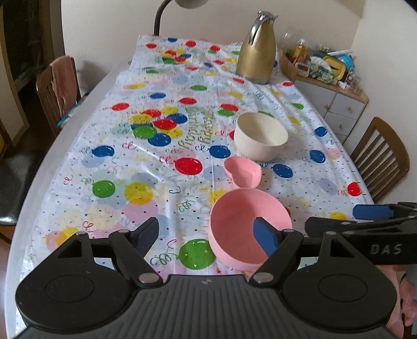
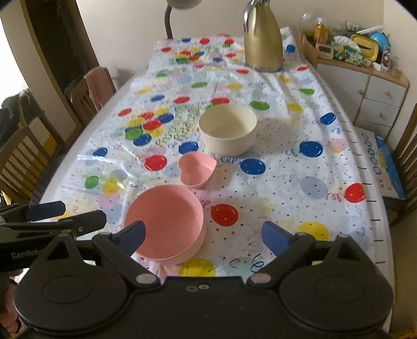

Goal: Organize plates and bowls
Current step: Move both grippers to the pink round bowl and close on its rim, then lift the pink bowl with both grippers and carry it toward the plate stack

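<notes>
Right wrist view: gold jug (image 2: 263, 39) stands well behind cream bowl (image 2: 228, 131)

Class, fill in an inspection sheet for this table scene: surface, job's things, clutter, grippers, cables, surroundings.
Surface: table under a balloon-print cloth, wrinkled.
Job's things: round pink bowl nearest, heart bowl behind it, cream bowl farthest; all upright, empty, roughly in a row. No plates seen.
Clutter: gold jug at the far end.
Grippers: left gripper open, right finger in front of the round bowl; right gripper open, holding nothing.
Cables: nothing seen.
Surroundings: wooden chairs, lamp, cluttered cabinet.
</notes>
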Demonstrator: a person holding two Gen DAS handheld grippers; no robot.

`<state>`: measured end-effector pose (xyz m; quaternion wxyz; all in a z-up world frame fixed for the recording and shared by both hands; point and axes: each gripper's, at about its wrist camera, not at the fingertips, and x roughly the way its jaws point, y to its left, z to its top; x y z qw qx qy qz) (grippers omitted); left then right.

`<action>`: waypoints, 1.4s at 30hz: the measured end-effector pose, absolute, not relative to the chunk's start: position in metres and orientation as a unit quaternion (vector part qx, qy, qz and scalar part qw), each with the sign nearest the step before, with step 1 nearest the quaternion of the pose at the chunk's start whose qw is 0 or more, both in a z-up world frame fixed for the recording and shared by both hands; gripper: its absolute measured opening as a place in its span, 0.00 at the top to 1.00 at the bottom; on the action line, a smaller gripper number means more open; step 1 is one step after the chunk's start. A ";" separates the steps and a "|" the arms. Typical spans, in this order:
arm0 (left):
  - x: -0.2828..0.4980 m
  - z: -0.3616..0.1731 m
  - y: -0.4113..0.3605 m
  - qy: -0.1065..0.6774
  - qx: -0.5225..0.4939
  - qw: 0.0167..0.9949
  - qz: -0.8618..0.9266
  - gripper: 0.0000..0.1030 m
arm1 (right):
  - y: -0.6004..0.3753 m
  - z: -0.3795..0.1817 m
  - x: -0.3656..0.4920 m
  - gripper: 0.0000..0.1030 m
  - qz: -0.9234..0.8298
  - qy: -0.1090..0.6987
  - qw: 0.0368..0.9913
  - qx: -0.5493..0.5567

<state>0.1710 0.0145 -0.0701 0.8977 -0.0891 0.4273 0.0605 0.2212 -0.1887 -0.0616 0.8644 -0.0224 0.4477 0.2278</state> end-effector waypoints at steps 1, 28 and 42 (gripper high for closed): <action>0.175 -0.074 0.015 0.431 -0.089 0.896 0.063 0.23 | -0.186 -0.067 0.226 0.10 0.226 0.453 0.862 -0.026; 0.223 -0.133 0.021 0.499 -0.139 0.853 0.061 0.63 | -0.158 -0.122 0.279 0.77 0.242 0.526 0.815 -0.037; 0.218 -0.132 0.015 0.502 -0.153 0.849 0.057 0.84 | -0.154 -0.122 0.267 0.93 0.242 0.524 0.815 -0.052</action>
